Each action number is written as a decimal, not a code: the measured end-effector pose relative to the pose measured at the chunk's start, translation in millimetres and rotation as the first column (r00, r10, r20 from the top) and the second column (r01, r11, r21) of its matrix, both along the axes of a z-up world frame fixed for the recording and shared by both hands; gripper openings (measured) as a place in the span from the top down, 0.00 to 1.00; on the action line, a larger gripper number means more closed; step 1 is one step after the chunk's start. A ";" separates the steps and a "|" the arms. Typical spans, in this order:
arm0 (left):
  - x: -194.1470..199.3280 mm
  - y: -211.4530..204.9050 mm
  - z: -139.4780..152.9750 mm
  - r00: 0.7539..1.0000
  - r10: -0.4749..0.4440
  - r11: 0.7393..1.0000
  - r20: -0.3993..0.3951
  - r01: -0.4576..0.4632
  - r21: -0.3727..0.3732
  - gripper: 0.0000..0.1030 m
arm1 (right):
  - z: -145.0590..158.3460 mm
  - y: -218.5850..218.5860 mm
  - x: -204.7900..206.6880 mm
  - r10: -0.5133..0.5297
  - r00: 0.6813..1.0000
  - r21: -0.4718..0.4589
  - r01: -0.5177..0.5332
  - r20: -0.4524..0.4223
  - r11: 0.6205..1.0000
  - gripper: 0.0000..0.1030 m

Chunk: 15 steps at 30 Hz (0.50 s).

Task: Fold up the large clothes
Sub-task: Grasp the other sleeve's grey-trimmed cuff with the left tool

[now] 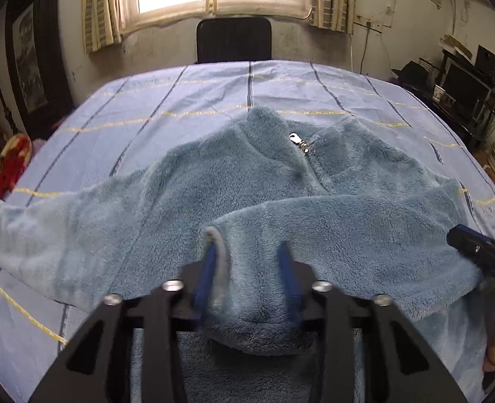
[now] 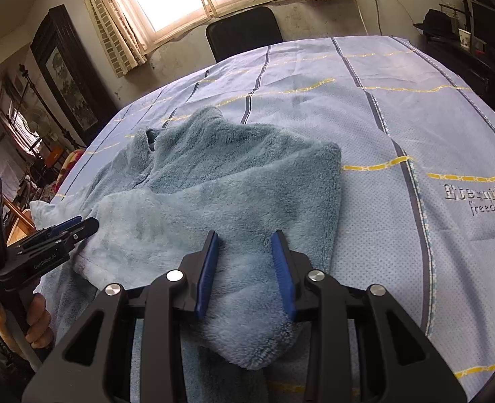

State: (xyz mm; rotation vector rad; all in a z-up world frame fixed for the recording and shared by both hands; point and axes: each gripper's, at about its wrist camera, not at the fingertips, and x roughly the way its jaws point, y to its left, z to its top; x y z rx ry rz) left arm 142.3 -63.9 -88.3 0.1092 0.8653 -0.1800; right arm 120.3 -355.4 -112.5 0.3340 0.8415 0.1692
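A blue-grey fleece jacket [image 1: 240,181] with a silver zip pull [image 1: 296,139] lies collar-away on a table spread with a light blue striped sheet [image 1: 180,100]. One sleeve [image 1: 348,215] is folded across its body. My left gripper [image 1: 247,247] is shut on a bunch of fleece at the near hem, which bulges between its blue pads. My right gripper [image 2: 244,236] is shut on another bunch of the same jacket [image 2: 234,174] near its right side. Each gripper shows in the other's view: the left gripper [image 2: 87,224] at the jacket's left edge, the right gripper [image 1: 459,236] at the right edge.
A black chair [image 1: 234,40] stands at the table's far edge under a window. Dark shelves with electronics [image 1: 465,90] line the right wall. A red patterned cloth [image 1: 8,168] lies off the left edge. A person's hand [image 2: 35,322] holds the left gripper's handle.
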 end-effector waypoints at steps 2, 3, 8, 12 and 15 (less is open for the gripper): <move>-0.6 -2.1 1.4 1.000 -0.007 1.000 0.015 0.006 0.013 0.83 | 5.1 -2.3 -2.1 -0.017 1.000 0.003 0.017 0.017 1.000 0.68; -1.0 -2.0 1.9 1.000 -0.007 1.000 0.020 0.007 0.017 0.83 | 7.9 -3.3 -3.2 -0.024 0.999 0.004 0.023 0.029 1.000 0.68; -2.4 -2.7 2.3 0.999 -0.022 0.999 0.032 0.021 0.030 0.82 | 19.5 0.1 -9.0 -0.026 0.996 -0.026 0.028 0.081 0.999 0.68; -1.7 -2.6 0.7 0.999 -0.028 0.999 0.029 0.028 0.029 0.75 | 17.4 6.3 -8.6 -0.002 0.997 -0.025 0.003 0.071 1.000 0.68; -0.6 -3.2 -1.3 0.999 -0.025 0.999 0.026 0.024 0.038 0.57 | 15.1 9.0 -8.0 0.008 0.998 -0.028 -0.006 0.063 1.000 0.68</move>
